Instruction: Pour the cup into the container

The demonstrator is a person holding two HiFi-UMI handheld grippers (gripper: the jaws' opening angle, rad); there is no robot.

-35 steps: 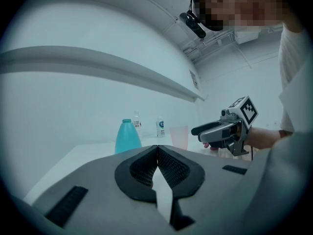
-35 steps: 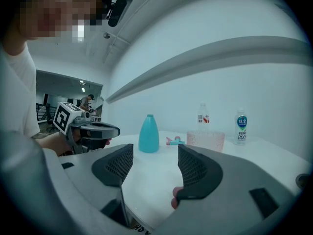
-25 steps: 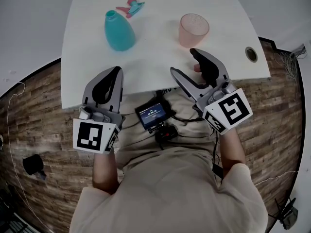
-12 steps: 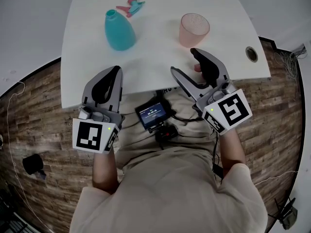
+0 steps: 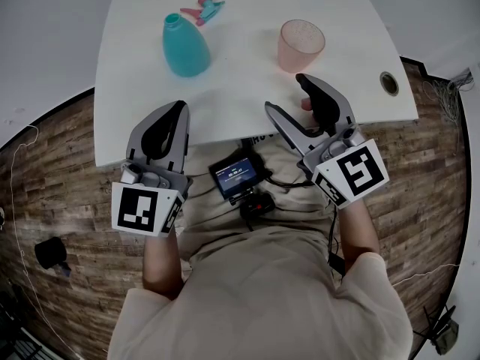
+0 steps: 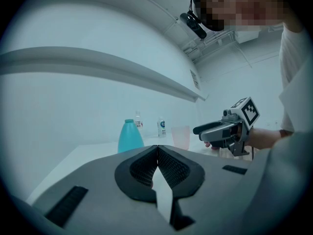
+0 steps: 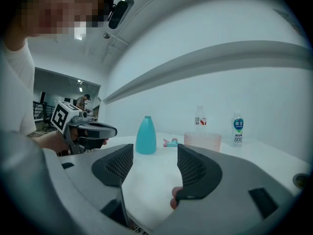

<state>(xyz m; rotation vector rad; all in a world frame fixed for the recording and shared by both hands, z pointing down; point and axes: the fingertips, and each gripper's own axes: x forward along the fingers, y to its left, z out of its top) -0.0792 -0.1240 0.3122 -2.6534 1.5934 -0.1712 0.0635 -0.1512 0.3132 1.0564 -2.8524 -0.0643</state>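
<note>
At the near edge of a white table (image 5: 247, 81), I hold both grippers level, side by side. My left gripper (image 5: 176, 111) has its fingers (image 6: 142, 170) pressed together with nothing between them. My right gripper (image 5: 285, 94) stands with its fingers (image 7: 195, 168) apart and the gap bare, only tabletop showing through it.

The pink translucent cup (image 5: 301, 45) stands upright on the table just ahead of my right gripper, near the tip of its outer finger but not touching it and not between the two. Whether the cup holds anything I cannot tell. The container, a teal bottle (image 5: 184, 47), stands upright on the left half of the table, ahead of my left gripper and well apart from the cup, its neck open. A pink-and-teal spray head (image 5: 202, 9) lies on its side just behind the bottle.

At the far edge of the table stand two small clear bottles. One (image 7: 237, 129) carries a blue label on which "800" can be read; the characters above the figure are too small to make out. The other (image 7: 199, 117) bears a red-and-white label whose print is too small to read.

A round cable hole (image 5: 388, 83) sits in the table's right corner. Below the edge, at my middle, a small screen (image 5: 236, 175) glows with lines of writing that are too fine to read. Each gripper's cube shows a black-and-white square marker.
</note>
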